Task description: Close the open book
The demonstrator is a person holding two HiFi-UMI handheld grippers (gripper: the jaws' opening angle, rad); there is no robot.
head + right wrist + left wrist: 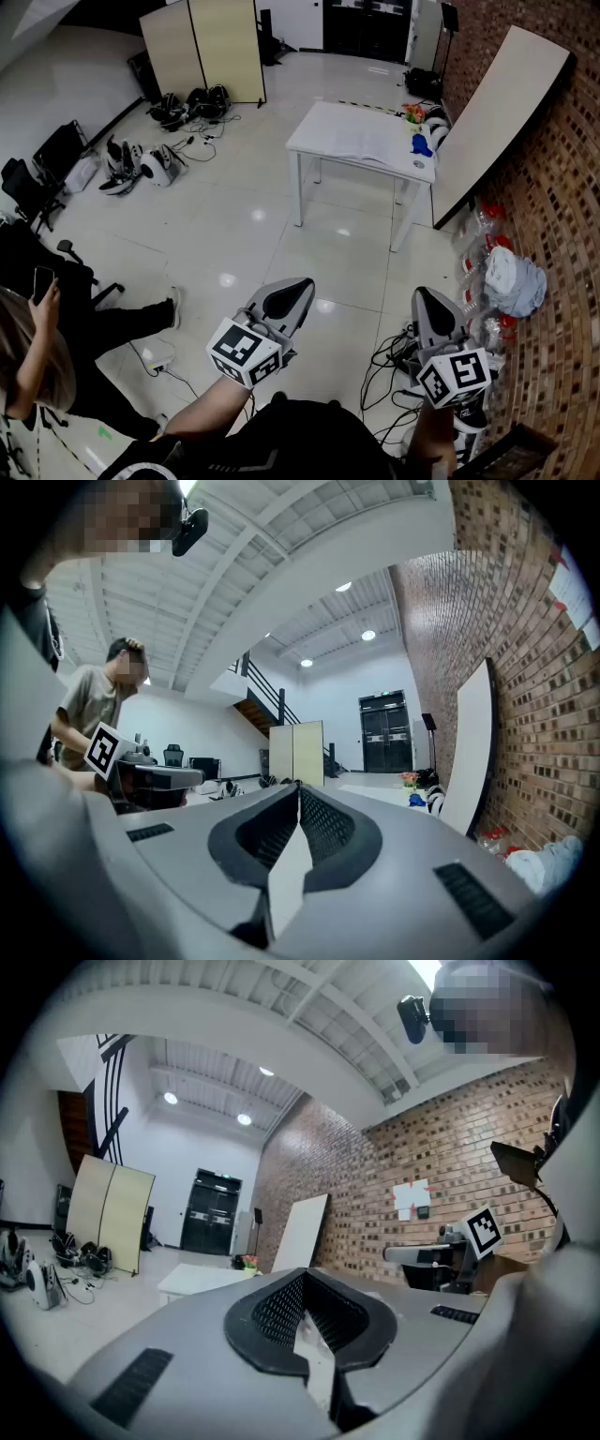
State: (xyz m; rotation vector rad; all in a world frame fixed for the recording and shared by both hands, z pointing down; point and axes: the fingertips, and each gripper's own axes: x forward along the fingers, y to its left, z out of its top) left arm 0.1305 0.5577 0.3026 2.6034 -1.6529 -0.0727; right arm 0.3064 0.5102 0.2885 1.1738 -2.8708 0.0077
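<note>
In the head view the open book (364, 142) lies flat on the white tabletop (317, 127) far across the shiny floor, beside a blue object (422, 145) and just short of the brick wall (553, 206), against which a big white board (502, 112) leans. The left gripper (302, 284) and the right gripper (420, 295) are both held low and close to the person's body, pointing level toward that tabletop and well apart from it. That reads as a carrying pose for the walk over, not a reach, so no part of the closing has begun. A second person (37, 347) sits at the left edge with a phone, clear of the path. In the left gripper view the two dark jaws meet at their tips with nothing between them, pressed together and empty. The tabletop shows small beyond them, and the book cannot be made out on it. In the right gripper view the jaws likewise press together on nothing, and they aim down the room along the wall, where the tabletop's near end is just visible. Judged from this, the whole approach remains to be made, and the cover remains to be turned over.
</note>
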